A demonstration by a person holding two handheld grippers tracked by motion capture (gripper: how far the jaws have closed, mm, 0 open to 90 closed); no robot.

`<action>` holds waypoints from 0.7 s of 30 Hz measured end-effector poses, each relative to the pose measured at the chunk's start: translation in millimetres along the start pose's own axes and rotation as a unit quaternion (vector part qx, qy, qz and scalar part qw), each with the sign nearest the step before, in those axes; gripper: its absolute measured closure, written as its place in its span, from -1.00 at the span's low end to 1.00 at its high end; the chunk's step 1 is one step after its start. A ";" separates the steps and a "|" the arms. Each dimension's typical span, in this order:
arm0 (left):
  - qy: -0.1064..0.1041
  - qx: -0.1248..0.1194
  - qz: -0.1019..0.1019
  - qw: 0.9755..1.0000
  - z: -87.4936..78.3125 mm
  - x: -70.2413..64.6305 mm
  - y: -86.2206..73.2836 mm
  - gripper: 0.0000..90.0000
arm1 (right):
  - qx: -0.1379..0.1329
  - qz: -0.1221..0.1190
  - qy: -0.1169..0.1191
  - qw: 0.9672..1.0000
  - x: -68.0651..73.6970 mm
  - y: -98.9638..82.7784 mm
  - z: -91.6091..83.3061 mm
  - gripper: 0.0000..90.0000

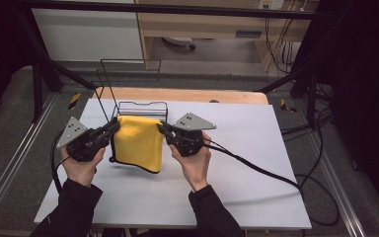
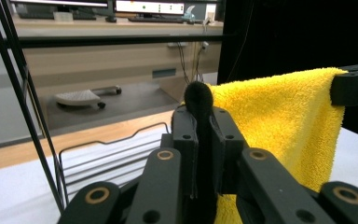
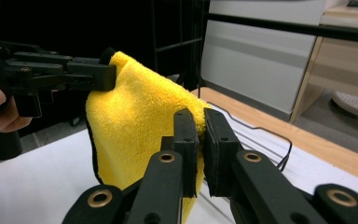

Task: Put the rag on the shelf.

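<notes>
A white table top (image 1: 256, 163) is sitting inside a dark frame, with a wooden strip along its far edge and office furniture showing beyond. The left gripper (image 1: 113, 126) is pinching the left top corner of a yellow towel (image 1: 137, 142), its jaws clamped on the black-edged hem, which is bulging out above the pads in the left gripper view. The right gripper (image 1: 162, 127) is likewise clenched on the opposite top corner, yellow cloth squeezed between its jaws in the right gripper view. Between the two, the towel's top edge is running roughly level from left to right, while the rest is hanging down as a folded sheet, its lower edge touching or nearly touching the table. Each hand is gripping its own corner, so neither is nearer than the other.

Just behind the towel, a black wire rack (image 1: 143, 109) is standing on the table, its low front rail parallel to the held edge and its taller back frame rising behind. The rack is lying straight ahead of both grippers, so the likely next move is carrying the towel forward, keeping the top edge level and parallel to the rail.
</notes>
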State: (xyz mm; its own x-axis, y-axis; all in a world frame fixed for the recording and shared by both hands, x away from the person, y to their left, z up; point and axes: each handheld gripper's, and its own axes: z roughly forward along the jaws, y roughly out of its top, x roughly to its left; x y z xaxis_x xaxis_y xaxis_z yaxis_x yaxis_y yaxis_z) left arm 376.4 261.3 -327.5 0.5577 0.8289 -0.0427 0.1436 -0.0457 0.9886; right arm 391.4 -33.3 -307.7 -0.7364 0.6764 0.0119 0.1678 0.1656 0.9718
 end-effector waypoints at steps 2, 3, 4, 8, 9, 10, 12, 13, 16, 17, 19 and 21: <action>0.001 -0.006 0.001 1.000 -0.5 -0.4 2.8 0.82 | -0.004 0.002 0.000 1.000 -0.2 2.3 -1.3 0.88; 0.002 -0.008 0.001 1.000 -0.8 -0.5 4.0 0.82 | -0.005 -0.002 -0.001 1.000 -0.2 3.4 -1.9 0.88; 0.004 -0.010 0.002 1.000 -1.1 -0.7 4.9 0.82 | -0.007 -0.004 -0.002 1.000 0.0 4.7 -2.0 0.89; 0.006 -0.020 0.003 1.000 -2.6 0.2 8.6 0.82 | -0.015 -0.007 -0.004 1.000 1.1 10.7 -1.8 0.89; 0.006 -0.023 0.002 1.000 -3.2 0.8 9.6 0.82 | -0.018 -0.007 -0.004 1.000 1.4 12.2 -1.6 0.89; 0.004 -0.025 -0.003 1.000 -3.7 1.2 10.8 0.82 | -0.019 -0.008 -0.004 1.000 1.5 13.7 -1.5 0.89; 0.006 -0.031 -0.003 1.000 -5.2 2.4 14.0 0.82 | -0.022 -0.011 -0.003 1.000 2.0 16.5 -0.8 0.89; 0.008 -0.034 -0.001 0.999 -5.8 2.8 15.5 0.82 | -0.025 -0.012 -0.003 1.000 2.3 17.8 -0.4 0.89; 0.010 -0.042 -0.001 0.999 -7.7 4.1 19.0 0.82 | -0.033 -0.016 -0.005 0.999 4.2 21.7 0.7 0.89; 0.011 -0.044 -0.001 0.999 -8.2 4.5 19.8 0.82 | -0.035 -0.016 -0.004 0.999 4.5 22.8 0.8 0.89; 0.011 -0.050 -0.002 0.999 -8.7 5.3 22.5 0.82 | -0.040 -0.015 -0.004 0.999 4.4 24.9 1.3 0.89; 0.012 -0.055 -0.002 0.998 -8.2 5.4 25.3 0.82 | -0.042 -0.014 -0.006 0.999 3.7 27.0 2.0 0.89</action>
State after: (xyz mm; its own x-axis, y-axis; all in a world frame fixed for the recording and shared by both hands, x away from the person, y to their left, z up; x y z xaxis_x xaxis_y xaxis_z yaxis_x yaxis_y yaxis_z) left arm 376.3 269.2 -301.6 0.5374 0.8422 -0.0444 0.0544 0.0179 0.9984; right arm 394.5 -24.9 -281.9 -0.7319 0.6812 -0.0169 0.0916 0.1230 0.9882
